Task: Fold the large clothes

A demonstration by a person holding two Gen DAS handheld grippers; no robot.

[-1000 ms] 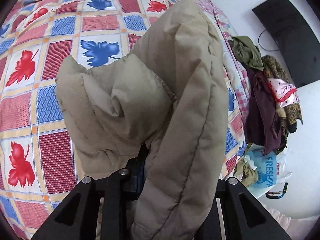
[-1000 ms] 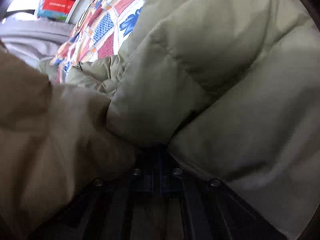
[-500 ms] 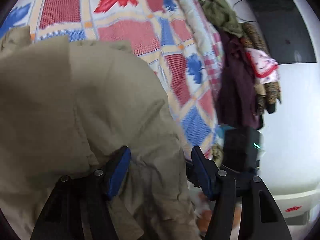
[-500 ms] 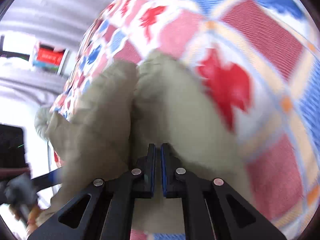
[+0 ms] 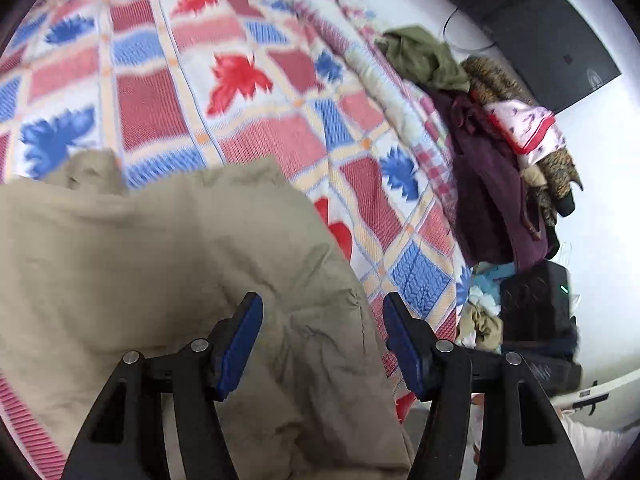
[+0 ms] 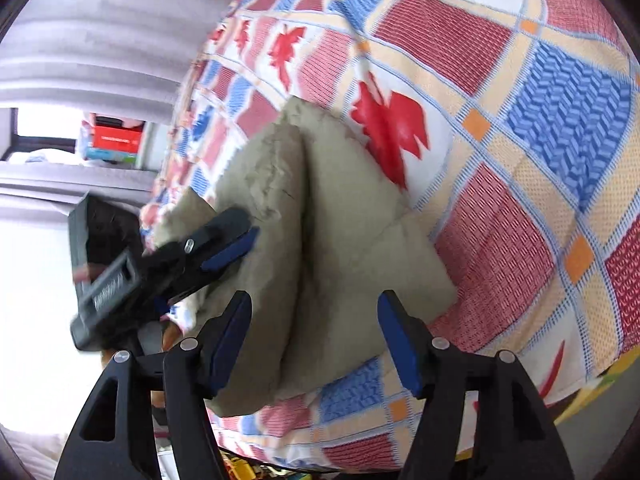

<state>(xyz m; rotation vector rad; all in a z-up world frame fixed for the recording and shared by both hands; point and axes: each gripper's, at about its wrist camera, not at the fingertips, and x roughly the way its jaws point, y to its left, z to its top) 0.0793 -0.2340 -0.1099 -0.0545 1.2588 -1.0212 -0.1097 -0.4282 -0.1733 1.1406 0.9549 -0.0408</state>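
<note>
With the folded khaki padded jacket (image 6: 320, 264) lying released on the quilted bed (image 6: 560, 128), the left tongs (image 5: 322, 336) stand open and empty while the right tongs (image 6: 314, 336) are opening, gripping nothing

one khaki jacket (image 5: 168, 280), two grippers (image 5: 322, 344), one quilt (image 5: 248, 128)

A bed (image 5: 280, 140) wearing a red, blue and white leaf-patterned quilt is filling the room. Clothes are hanging in a heap (image 5: 500, 152) beside it, against a white wall. Daylight is glaring through grey curtains (image 6: 100, 40).
</note>
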